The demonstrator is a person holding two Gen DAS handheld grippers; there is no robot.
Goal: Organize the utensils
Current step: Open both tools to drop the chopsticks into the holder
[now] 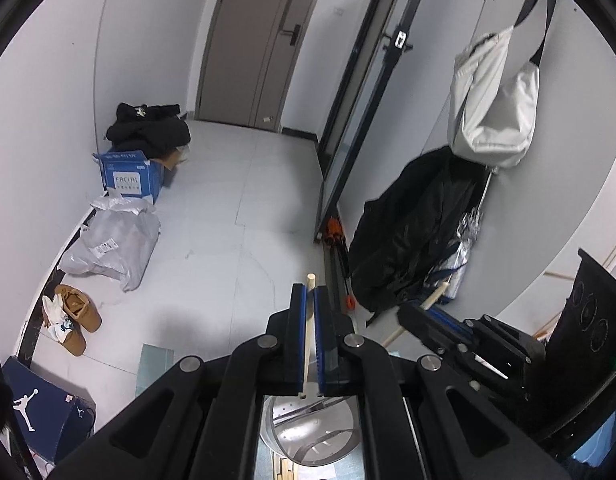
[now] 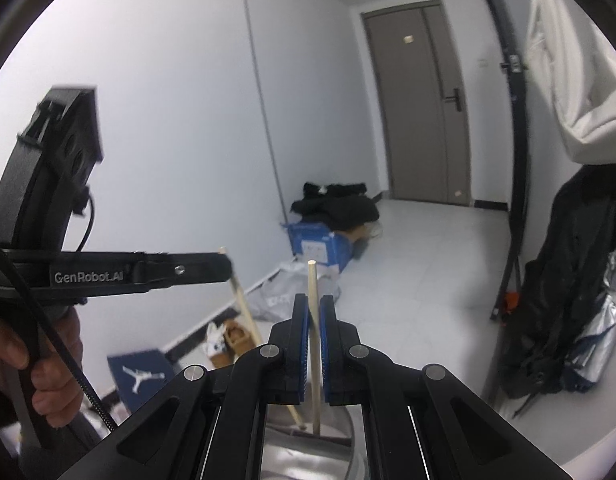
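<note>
Between the blue pads of our left gripper a thin, round wooden chopstick is clamped, its blunt tip poking just past the fingers. Our right gripper is clamped on a second chopstick, standing nearly upright. That makes two sticks, one per gripper, both pale and smooth. Their lower ends hang over the open mouth of a shiny round metal container directly beneath us. The grippers sit near each other, the sticks apart, with open air around both. Beyond lies a wide stretch of pale tiled floor running to a grey door. Along the left wall sit a blue cardboard box, a crumpled grey plastic bag and two brown shoes.
</note>
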